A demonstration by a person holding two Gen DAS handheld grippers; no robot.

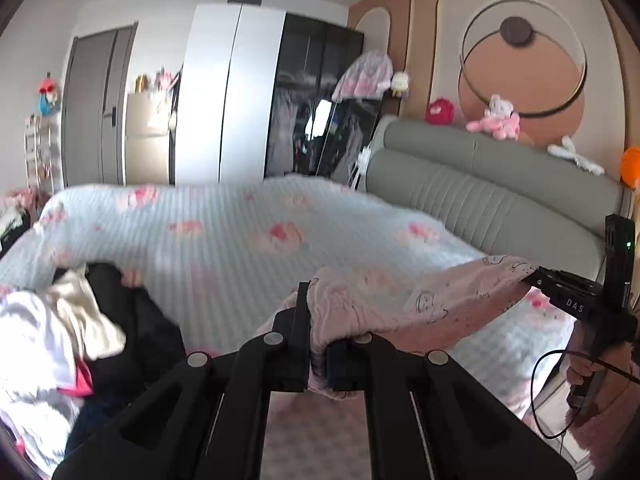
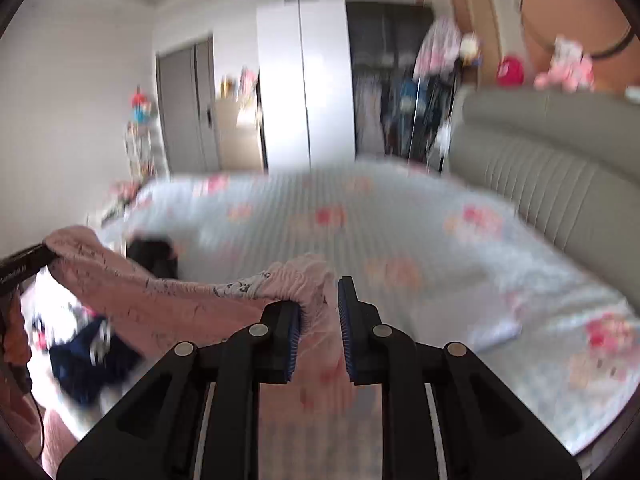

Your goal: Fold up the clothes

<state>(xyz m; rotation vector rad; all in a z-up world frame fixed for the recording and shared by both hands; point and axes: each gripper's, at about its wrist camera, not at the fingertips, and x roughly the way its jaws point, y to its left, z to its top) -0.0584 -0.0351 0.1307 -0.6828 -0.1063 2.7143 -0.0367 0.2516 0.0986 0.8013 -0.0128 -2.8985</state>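
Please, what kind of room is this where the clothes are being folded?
Most likely a home bedroom, perhaps a child's. A bed with a floral quilt fills the middle, a padded grey headboard carries plush toys, and a tall wardrobe stands behind.

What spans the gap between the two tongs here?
The pink garment, held taut between the left tongs and right tongs; clearest in the left wrist view.
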